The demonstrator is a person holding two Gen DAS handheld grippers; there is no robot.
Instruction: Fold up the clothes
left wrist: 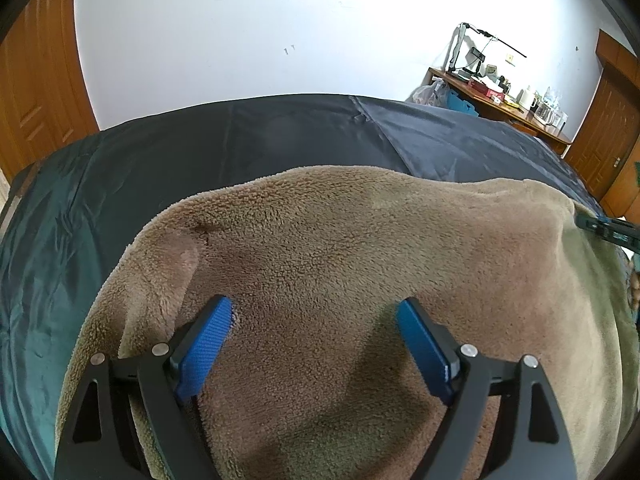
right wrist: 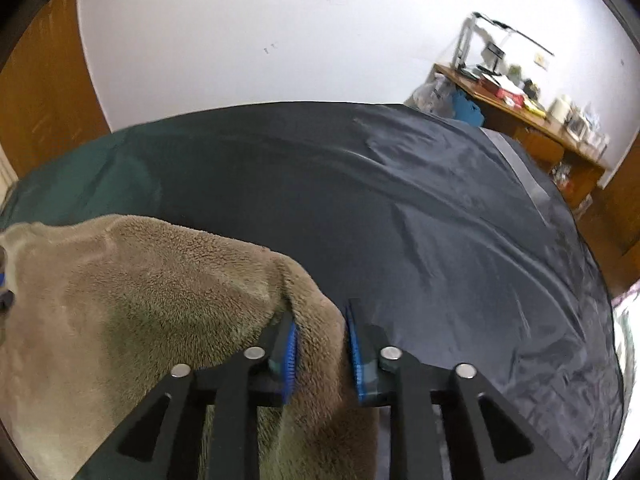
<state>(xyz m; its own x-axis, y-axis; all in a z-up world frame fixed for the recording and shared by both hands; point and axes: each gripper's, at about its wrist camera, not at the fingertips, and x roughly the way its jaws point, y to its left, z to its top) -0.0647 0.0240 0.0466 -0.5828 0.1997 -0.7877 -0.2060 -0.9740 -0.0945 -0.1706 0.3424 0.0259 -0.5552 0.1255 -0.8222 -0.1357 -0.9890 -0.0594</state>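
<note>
We have the brown fleece garment spread on the dark bed cover; our left gripper hangs over its middle, its 2 jaws spread wide and holding nothing; our right gripper pinches the garment's right edge between its pads. We judge this shallow bite on thick pile may slip when lifted, spoiling the fold.

I am in a home bedroom: a bed under a dark cover, plain white wall, wooden doors, and a cluttered wooden bench in the corner bearing a kettle and small household things.
</note>
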